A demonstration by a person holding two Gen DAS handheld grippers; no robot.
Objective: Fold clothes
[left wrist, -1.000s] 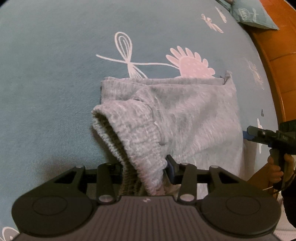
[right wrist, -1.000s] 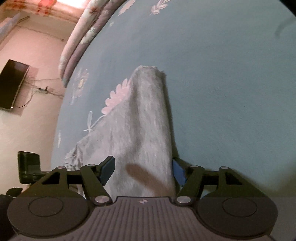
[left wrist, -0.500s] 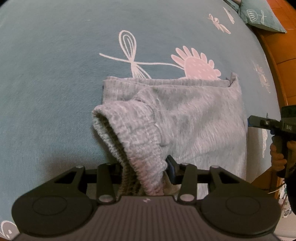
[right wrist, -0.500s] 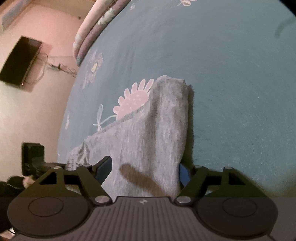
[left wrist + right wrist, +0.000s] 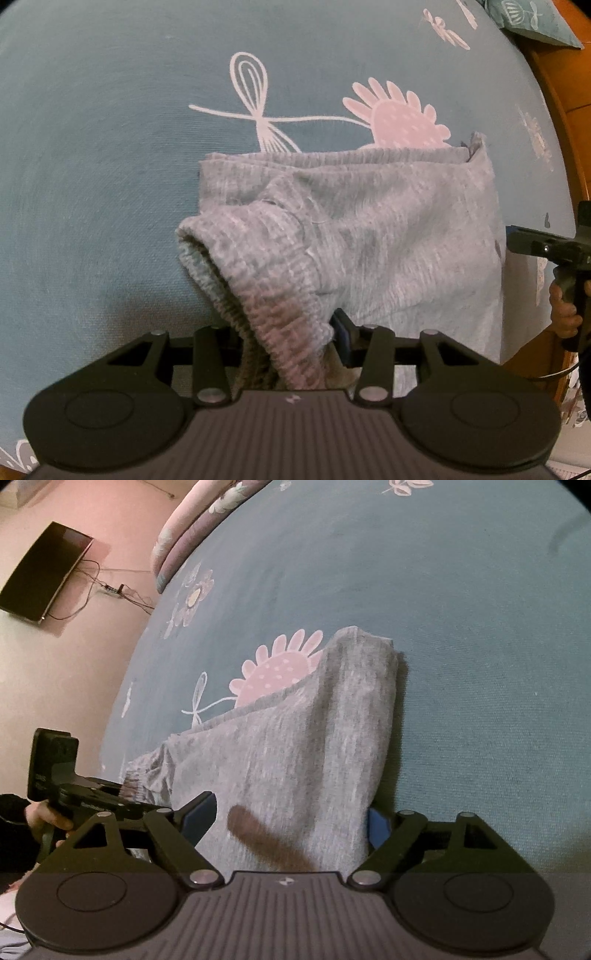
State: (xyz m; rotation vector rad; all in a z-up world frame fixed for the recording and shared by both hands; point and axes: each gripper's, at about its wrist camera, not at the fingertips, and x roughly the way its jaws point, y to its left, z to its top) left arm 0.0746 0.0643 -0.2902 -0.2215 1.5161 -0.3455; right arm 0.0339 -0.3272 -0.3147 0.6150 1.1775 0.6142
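A teal printed bedsheet (image 5: 92, 166) is spread beneath. Nearest, the ribbed elastic waistband (image 5: 266, 291) of grey knit trousers (image 5: 388, 236) is pinched by the left gripper (image 5: 286, 341); the right gripper (image 5: 291, 818), its jaws just widened, straddles the fold ungripped.
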